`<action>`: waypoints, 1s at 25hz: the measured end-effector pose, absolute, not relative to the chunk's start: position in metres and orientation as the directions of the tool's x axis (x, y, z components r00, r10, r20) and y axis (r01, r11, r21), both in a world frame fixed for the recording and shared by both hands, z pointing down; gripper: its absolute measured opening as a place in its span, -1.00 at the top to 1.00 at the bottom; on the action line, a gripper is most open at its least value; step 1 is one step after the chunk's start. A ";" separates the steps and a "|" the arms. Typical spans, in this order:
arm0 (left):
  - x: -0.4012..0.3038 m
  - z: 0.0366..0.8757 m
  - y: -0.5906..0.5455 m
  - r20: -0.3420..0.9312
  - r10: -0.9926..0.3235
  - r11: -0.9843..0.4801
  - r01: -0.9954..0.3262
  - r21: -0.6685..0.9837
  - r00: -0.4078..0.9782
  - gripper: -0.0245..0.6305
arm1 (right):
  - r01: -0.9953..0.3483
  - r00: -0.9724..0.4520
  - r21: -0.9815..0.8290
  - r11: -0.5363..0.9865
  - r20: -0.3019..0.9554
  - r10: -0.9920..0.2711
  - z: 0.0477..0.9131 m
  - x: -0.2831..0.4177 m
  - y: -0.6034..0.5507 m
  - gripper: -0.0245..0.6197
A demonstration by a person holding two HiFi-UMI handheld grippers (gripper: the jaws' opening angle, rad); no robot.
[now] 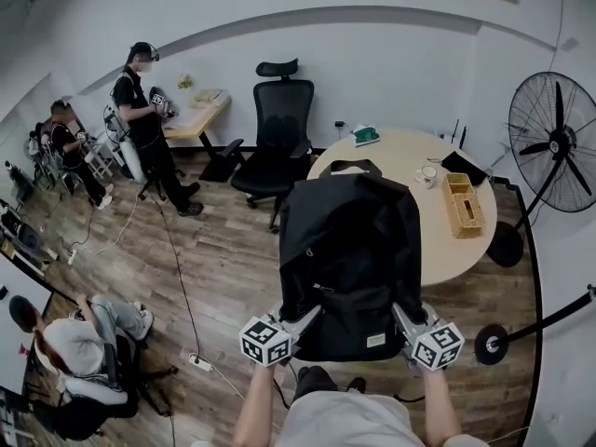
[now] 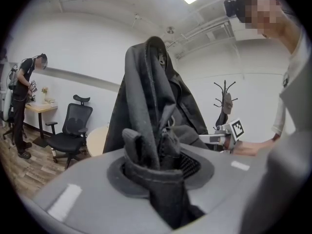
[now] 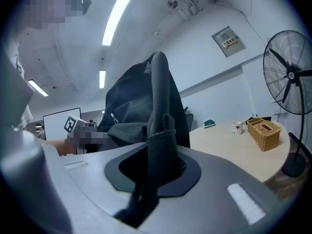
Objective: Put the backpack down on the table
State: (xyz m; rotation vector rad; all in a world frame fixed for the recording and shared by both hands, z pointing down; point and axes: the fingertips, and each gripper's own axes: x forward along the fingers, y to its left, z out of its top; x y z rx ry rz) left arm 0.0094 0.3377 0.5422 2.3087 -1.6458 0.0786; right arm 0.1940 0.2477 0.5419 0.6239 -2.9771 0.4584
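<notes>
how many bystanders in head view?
3: a standing person by the far desk, a seated person at the left edge, another seated person lower left. More may be hidden far left.

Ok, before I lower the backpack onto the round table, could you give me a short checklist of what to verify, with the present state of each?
1. Grip of left gripper on backpack: ok, jaws shut on bunched fabric.
2. Grip of right gripper: ok, jaws shut on a fold of fabric.
3. Bare space on table: ok, the top is free right of the backpack.
4. Wicker basket and mug out of the way: ok, both stand apart from the backpack, farther back on the right.
5. Backpack fully above the tabletop: cannot tell; in the head view it covers the near left edge.
</notes>
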 end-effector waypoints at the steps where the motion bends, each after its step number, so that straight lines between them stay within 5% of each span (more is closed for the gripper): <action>1: 0.011 0.542 0.339 0.215 -0.915 -0.296 -0.931 0.214 0.341 0.37 | -0.401 -0.916 -0.273 0.874 0.122 -0.382 0.541 0.195 0.249 0.78; 25: -0.045 0.557 0.238 0.218 -0.856 -0.413 -0.875 0.255 0.468 0.37 | -0.525 -0.851 -0.283 0.803 0.167 -0.498 0.549 0.151 0.173 0.78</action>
